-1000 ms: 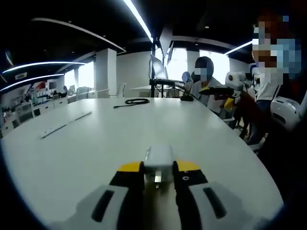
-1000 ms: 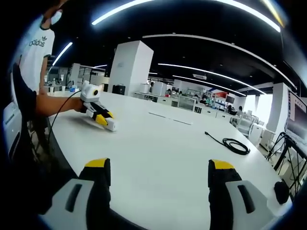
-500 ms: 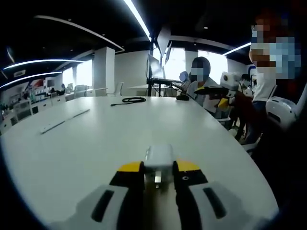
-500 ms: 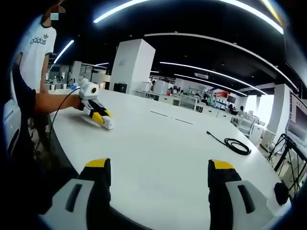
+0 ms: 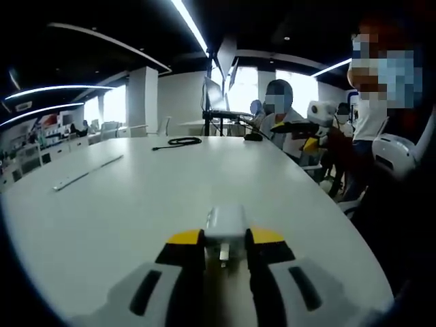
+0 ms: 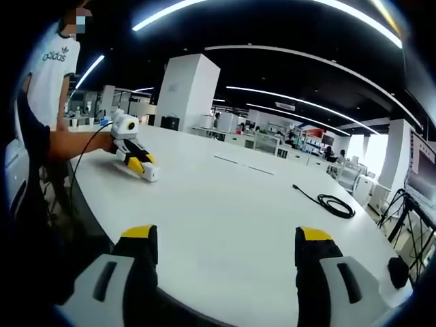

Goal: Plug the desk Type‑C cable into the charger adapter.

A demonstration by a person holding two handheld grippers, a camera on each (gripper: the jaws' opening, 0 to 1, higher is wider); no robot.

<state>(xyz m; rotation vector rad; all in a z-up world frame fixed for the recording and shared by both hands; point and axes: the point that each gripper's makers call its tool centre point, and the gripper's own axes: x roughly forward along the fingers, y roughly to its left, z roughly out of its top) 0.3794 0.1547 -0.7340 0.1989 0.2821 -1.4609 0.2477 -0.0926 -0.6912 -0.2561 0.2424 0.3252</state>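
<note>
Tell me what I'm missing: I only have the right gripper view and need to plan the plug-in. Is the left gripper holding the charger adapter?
Observer: Yes. In the left gripper view, the left gripper is shut on the white charger adapter, held above the white table.
Operator: Which way does it face?
Observer: Metal prongs point back toward the camera; the body points away.
Operator: My right gripper looks open. Where is the cable from the left side?
Observer: The coiled black Type-C cable lies far across the table, beyond the adapter. Your right gripper is open, holding nothing.
</note>
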